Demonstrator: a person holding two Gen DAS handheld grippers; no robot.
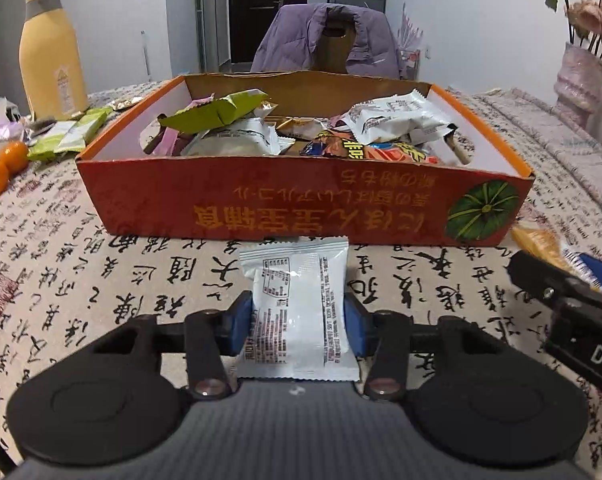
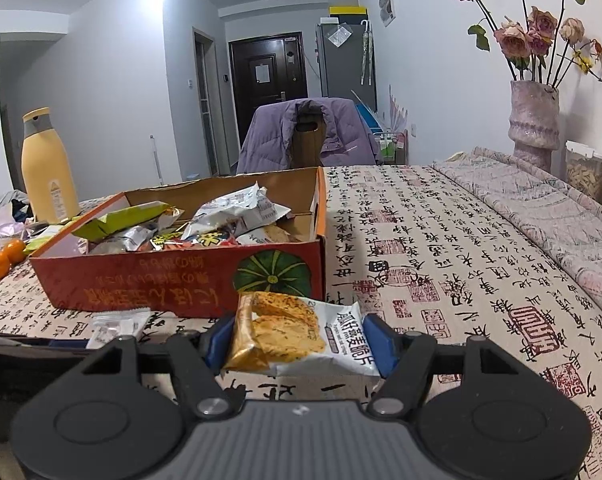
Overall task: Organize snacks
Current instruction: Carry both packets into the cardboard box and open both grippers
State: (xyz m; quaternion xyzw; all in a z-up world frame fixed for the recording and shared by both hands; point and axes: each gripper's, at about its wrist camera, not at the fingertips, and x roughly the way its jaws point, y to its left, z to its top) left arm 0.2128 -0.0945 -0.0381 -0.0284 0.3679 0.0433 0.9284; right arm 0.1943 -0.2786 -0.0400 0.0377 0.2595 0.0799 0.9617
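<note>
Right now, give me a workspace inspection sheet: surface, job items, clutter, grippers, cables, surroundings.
Surface: table under calligraphy-print tablecloth.
Job's things: red cardboard box piled with snack packets; white snack packet and cracker packet outside it, near its front wall.
Clutter: yellow bottle, tangerines, green packets, flower vase.
Grippers: left gripper shut on the white snack packet; right gripper shut on the cracker packet.
Cables: nothing seen.
Surroundings: chair draped with purple jacket, dark door.

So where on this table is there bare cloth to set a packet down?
Free: the tablecloth right of the orange cardboard box, up to the vase, and the strip before the box. Crowded: inside the box and left of it, by the mandarins and yellow bottle.
</note>
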